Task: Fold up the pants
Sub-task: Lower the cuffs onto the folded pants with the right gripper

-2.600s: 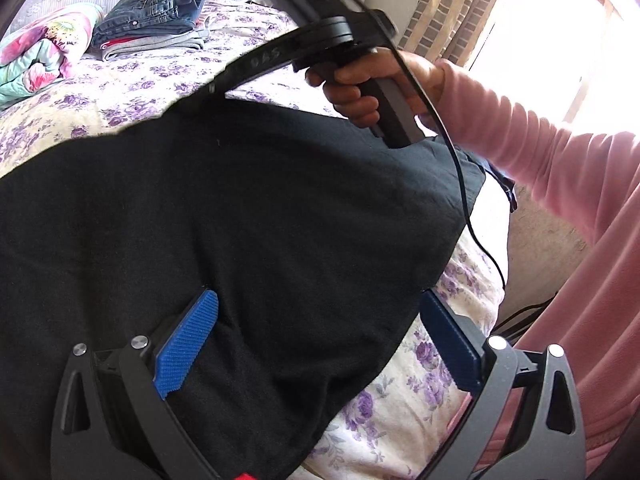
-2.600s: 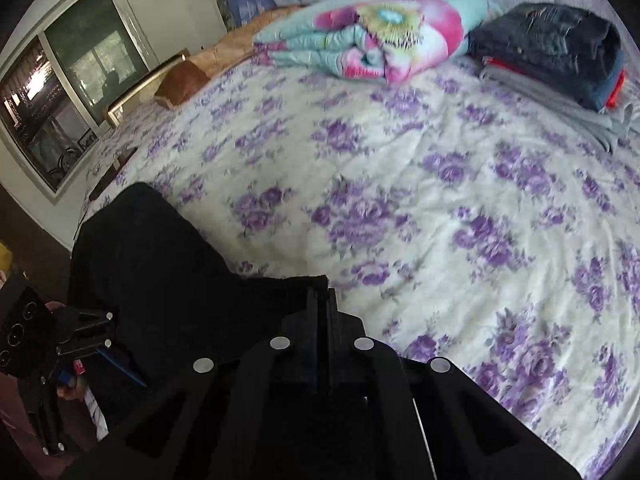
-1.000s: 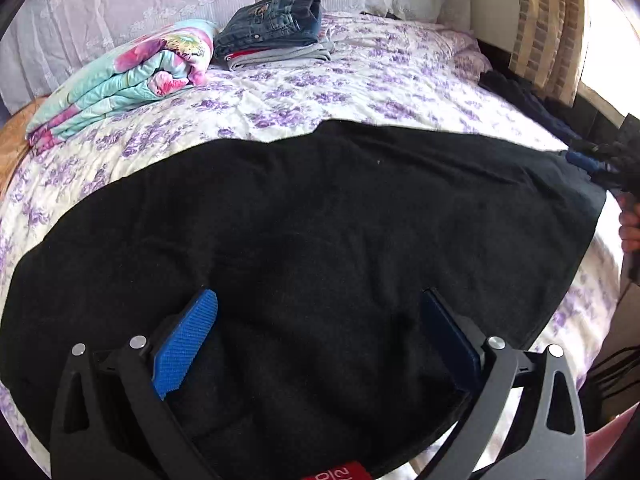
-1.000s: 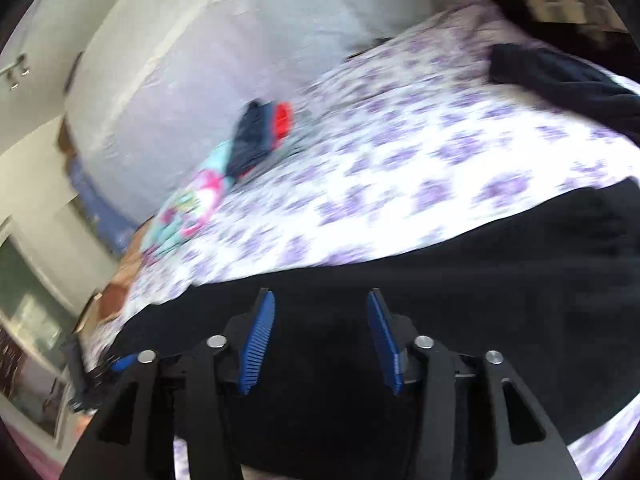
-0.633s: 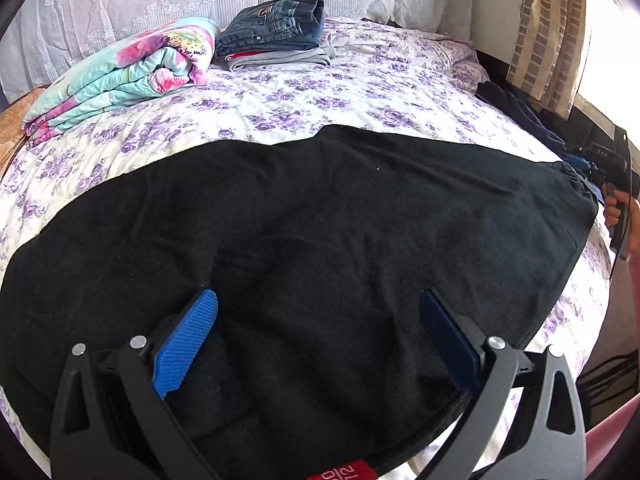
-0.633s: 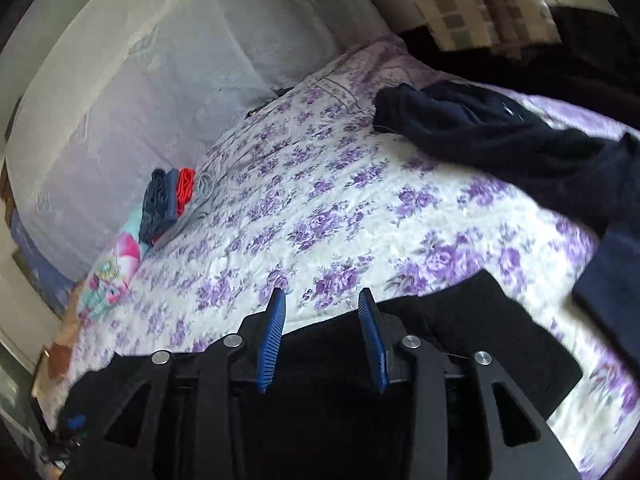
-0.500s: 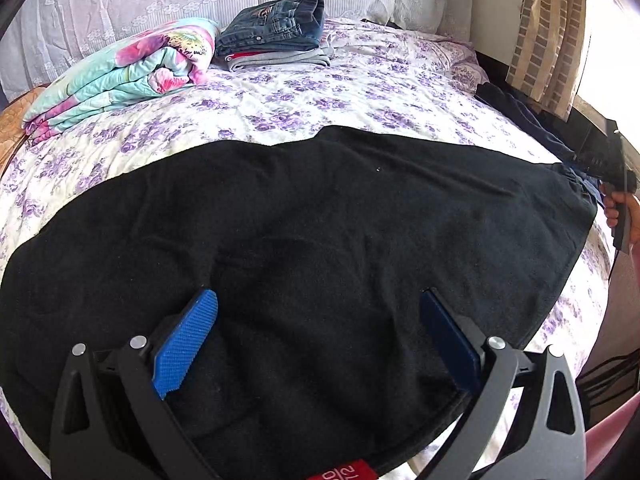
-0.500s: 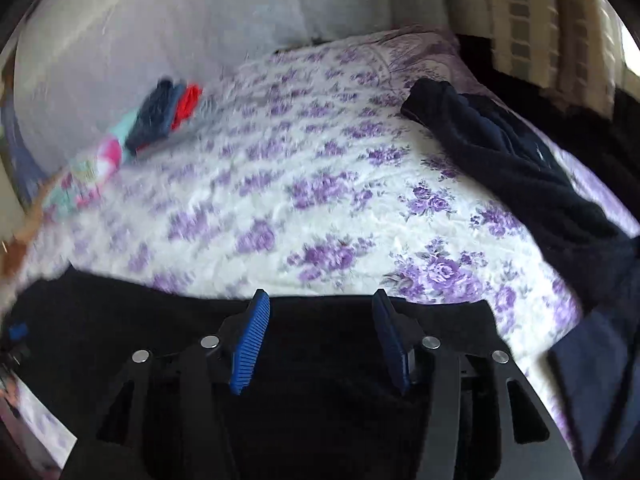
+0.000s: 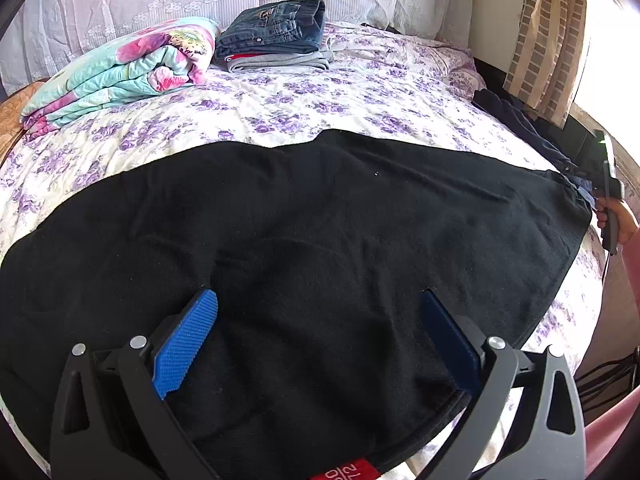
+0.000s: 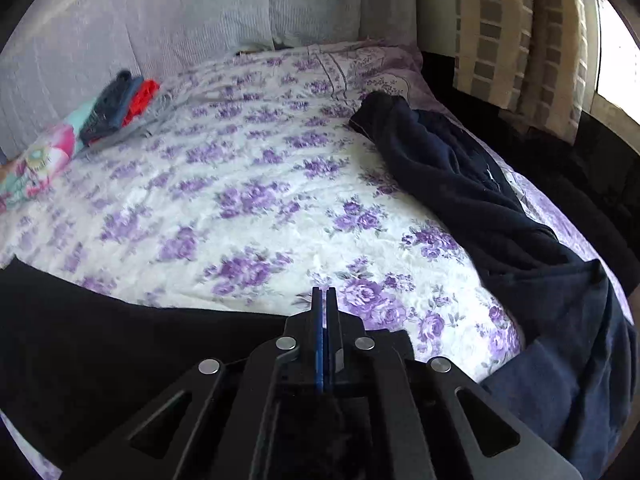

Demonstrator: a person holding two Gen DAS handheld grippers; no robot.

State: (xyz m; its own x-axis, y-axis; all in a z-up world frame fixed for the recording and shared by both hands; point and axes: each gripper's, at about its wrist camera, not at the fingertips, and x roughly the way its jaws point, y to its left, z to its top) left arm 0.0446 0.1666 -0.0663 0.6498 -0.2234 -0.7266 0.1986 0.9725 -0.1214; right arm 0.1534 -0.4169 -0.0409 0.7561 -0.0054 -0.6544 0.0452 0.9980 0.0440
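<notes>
The black pants (image 9: pixel 320 232) lie spread flat across the near part of the bed. My left gripper (image 9: pixel 320 336) is open and empty, hovering just above the near edge of the pants. My right gripper (image 10: pixel 324 300) has its jaws closed together at the far corner of the pants (image 10: pixel 120 344), at the cloth's edge; whether cloth is pinched between the pads is hidden. In the left wrist view the right gripper (image 9: pixel 588 196) sits at the right corner of the pants.
A purple floral bedspread (image 9: pixel 320 100) covers the bed. A folded floral quilt (image 9: pixel 120 68) and a stack of folded jeans (image 9: pixel 276 32) lie at the head. A dark navy garment (image 10: pixel 480 208) is heaped on the right edge, by a curtain (image 10: pixel 512 40).
My right gripper swung over to the far right corner of the pants and closed its jaws. My left gripper stayed open over the near edge.
</notes>
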